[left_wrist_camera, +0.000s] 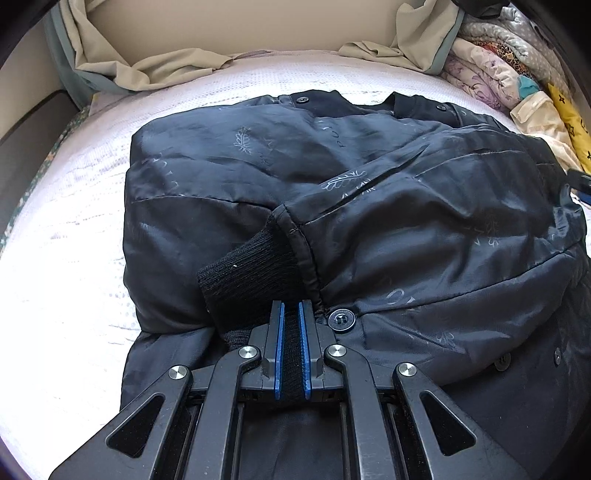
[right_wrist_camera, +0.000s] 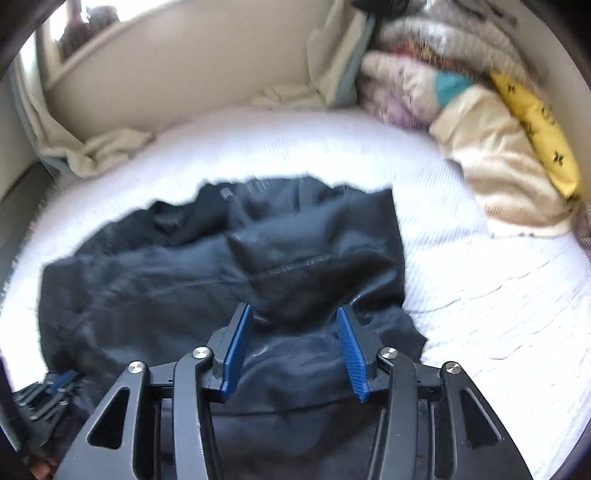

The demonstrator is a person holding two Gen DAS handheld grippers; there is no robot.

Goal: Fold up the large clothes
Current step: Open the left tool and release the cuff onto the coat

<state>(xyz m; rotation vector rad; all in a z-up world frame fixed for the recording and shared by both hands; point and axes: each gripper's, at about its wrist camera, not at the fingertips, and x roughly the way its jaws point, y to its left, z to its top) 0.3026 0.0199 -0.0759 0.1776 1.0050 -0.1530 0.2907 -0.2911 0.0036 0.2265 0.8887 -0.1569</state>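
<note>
Mid-fold: left gripper (left_wrist_camera: 291, 325) fingers pinching the jacket's (left_wrist_camera: 369, 221) knit cuff (left_wrist_camera: 251, 280), sleeve laid across the body. Right gripper (right_wrist_camera: 293, 350) fingers spread, holding nothing, above the jacket. Next probably needs releasing the cuff and grabbing the hem on the bed (left_wrist_camera: 74, 240).

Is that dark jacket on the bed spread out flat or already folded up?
Partly folded. The jacket lies bunched, a sleeve laid across its body, and the left gripper grips the knit cuff.

A home bedroom: a bed (left_wrist_camera: 66, 236) with a white textured cover fills both views. Ahead of the hand-held gripper (left_wrist_camera: 291, 314), beige bedding (left_wrist_camera: 155, 70) bunches against a cream wall (left_wrist_camera: 240, 26); ahead and right, patterned quilts (left_wrist_camera: 495, 62) and a yellow pillow (right_wrist_camera: 535, 136) are piled.
</note>
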